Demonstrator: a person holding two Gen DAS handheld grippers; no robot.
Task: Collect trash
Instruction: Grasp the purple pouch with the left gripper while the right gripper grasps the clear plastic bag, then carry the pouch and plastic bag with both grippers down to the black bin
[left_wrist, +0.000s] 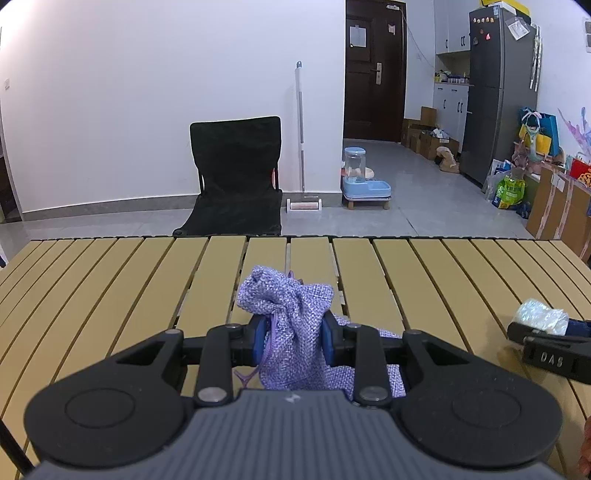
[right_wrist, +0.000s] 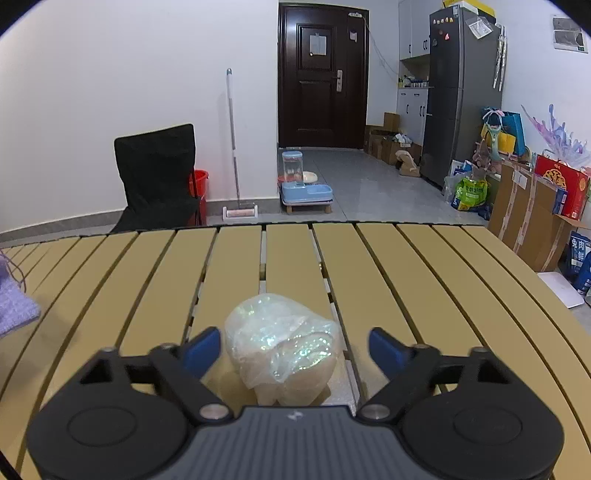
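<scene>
A purple woven drawstring pouch (left_wrist: 288, 295) rests on the yellow slatted table (left_wrist: 110, 280). My left gripper (left_wrist: 293, 336) is shut on its gathered neck, with the blue pads pressing from both sides. A crumpled wad of clear iridescent plastic wrap (right_wrist: 280, 332) lies on the table (right_wrist: 406, 280) between the jaws of my right gripper (right_wrist: 295, 343). That gripper is open, and there is a gap beside each pad. The left wrist view shows the same wad (left_wrist: 541, 317) at the far right, above a black finger (left_wrist: 550, 356) of the right gripper. A corner of the pouch (right_wrist: 14, 306) shows at the left edge of the right wrist view.
Beyond the table's far edge stand a black folding chair (left_wrist: 236, 173), a mop (left_wrist: 301, 140) against the wall and a blue pet feeder (left_wrist: 364, 181). Cardboard boxes (right_wrist: 532, 218) and bags crowd the floor on the right, beside a grey fridge (right_wrist: 461, 92).
</scene>
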